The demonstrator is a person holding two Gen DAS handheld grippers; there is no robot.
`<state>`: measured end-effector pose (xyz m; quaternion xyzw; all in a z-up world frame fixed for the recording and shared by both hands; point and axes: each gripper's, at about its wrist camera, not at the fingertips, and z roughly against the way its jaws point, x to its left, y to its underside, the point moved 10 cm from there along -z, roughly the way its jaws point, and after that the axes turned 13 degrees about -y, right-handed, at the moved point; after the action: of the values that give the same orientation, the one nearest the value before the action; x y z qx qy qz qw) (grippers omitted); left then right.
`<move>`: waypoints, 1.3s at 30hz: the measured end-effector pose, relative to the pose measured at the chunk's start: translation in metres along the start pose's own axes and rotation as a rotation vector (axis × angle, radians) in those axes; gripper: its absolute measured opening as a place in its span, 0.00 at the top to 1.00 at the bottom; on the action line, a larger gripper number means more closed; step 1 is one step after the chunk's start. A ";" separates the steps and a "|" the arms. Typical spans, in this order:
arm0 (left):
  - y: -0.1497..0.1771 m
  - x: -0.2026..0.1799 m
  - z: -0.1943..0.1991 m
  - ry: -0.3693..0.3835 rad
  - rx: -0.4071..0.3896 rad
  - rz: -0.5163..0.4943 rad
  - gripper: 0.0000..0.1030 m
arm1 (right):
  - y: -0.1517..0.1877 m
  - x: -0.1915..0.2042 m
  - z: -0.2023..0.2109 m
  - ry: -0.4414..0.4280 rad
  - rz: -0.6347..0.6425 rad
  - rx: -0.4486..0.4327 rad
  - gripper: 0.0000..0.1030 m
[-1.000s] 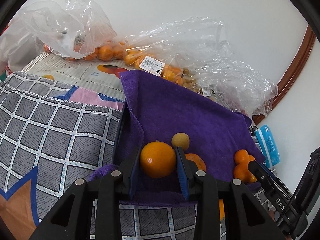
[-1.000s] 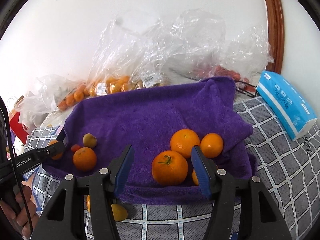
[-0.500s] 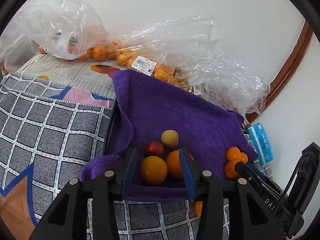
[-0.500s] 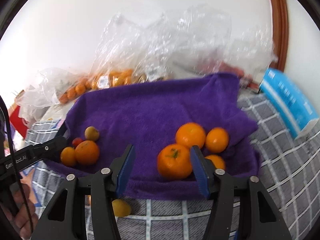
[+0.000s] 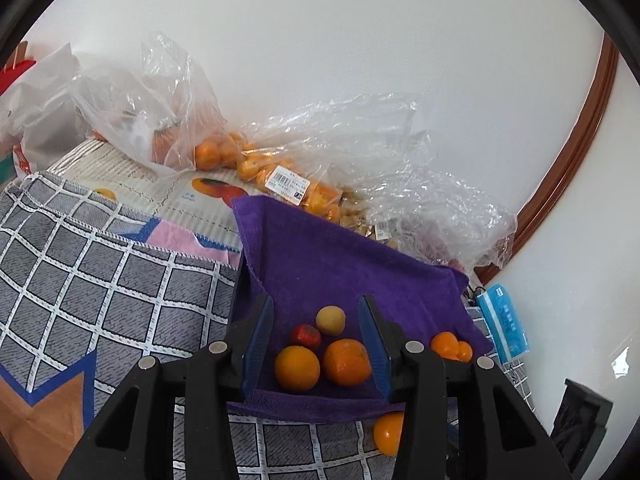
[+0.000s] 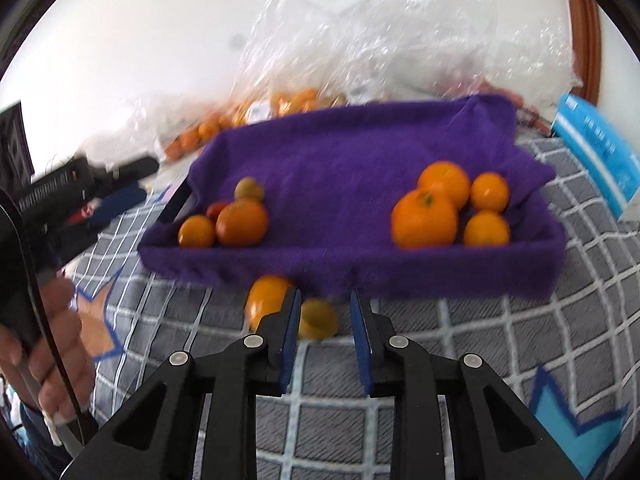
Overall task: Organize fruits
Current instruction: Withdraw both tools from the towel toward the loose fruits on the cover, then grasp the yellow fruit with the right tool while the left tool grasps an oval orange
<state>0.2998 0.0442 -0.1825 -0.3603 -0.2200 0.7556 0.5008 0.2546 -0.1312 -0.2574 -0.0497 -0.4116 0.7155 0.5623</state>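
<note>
A tray lined with a purple towel [image 5: 340, 264] [image 6: 344, 160] holds two fruit groups. Its left group has two oranges [image 5: 297, 368] [image 5: 346, 361], a small red fruit [image 5: 305, 336] and a pale round fruit [image 5: 330, 320]. Its right group has several oranges [image 6: 424, 218] [image 5: 445, 345]. My left gripper [image 5: 316, 344] is open and empty, above the left group. My right gripper [image 6: 325, 312] is open, low over the quilt in front of the tray, with a small yellow fruit [image 6: 318, 320] between its fingertips, untouched. A second orange [image 6: 266, 300] [image 5: 389, 432] lies on the quilt beside it.
Clear plastic bags of oranges [image 5: 208, 152] [image 6: 296, 100] lie along the back wall behind the tray. A blue tissue pack [image 5: 504, 320] [image 6: 596, 148] lies right of the tray. A grey checked quilt [image 5: 100, 280] [image 6: 480, 340] covers the surface.
My left gripper let go of an orange into the tray's left group and pulled back up, open. My right gripper drew back from the right group and dropped toward the fruit in front of the tray.
</note>
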 end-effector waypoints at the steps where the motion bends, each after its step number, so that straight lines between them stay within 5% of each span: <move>1: -0.001 0.000 0.001 0.004 0.000 0.002 0.59 | 0.003 0.000 -0.001 0.001 0.001 0.005 0.75; 13: -0.011 0.011 0.008 0.032 -0.014 0.059 0.59 | 0.014 0.001 -0.006 -0.068 -0.040 0.033 0.77; 20: -0.013 0.014 0.009 0.052 -0.008 0.077 0.59 | 0.020 -0.016 0.028 0.079 0.002 0.016 0.76; 27: -0.016 0.014 0.013 0.068 -0.019 0.085 0.59 | 0.032 -0.026 0.011 0.110 -0.008 0.040 0.74; 39: -0.006 -0.003 0.005 0.030 -0.033 -0.030 0.59 | 0.042 -0.042 0.037 0.299 0.089 -0.010 0.76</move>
<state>0.2998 0.0438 -0.1740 -0.3763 -0.2305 0.7388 0.5094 0.2175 -0.1877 -0.2768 -0.1768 -0.3239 0.7224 0.5847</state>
